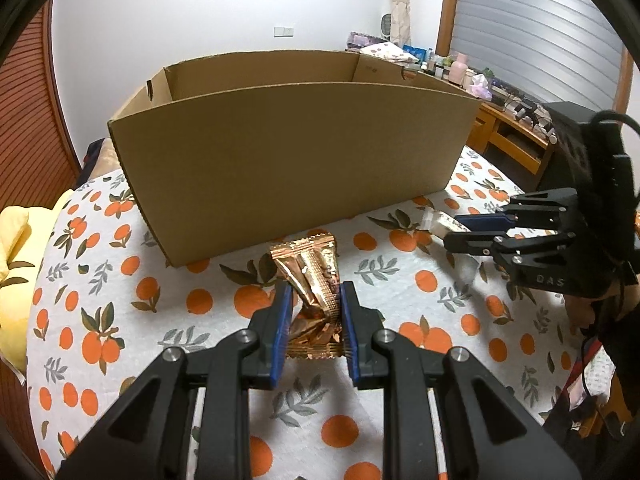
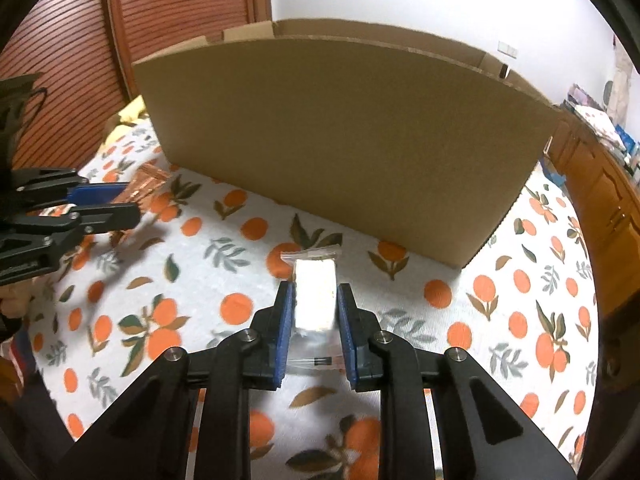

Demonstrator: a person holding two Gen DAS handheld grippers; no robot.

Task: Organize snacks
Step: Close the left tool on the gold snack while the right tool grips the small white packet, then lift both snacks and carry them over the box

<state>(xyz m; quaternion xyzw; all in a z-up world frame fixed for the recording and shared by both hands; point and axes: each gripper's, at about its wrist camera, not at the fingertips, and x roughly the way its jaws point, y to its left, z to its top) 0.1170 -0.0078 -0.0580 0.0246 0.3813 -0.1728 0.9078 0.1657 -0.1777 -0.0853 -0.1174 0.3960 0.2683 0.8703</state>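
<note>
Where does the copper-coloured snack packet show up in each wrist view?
Left wrist view: the copper snack packet sits bottom centre, clamped in the left gripper, just in front of the cardboard box.
Right wrist view: the same packet is at the left edge, sticking out past the left gripper's fingers.
Shared landmark: the cardboard box on the orange-print cloth.

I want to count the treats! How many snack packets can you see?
2. A copper foil packet is pinched in the left gripper; a clear packet with a white snack is in the right gripper. The cardboard box may hide more inside.
</note>
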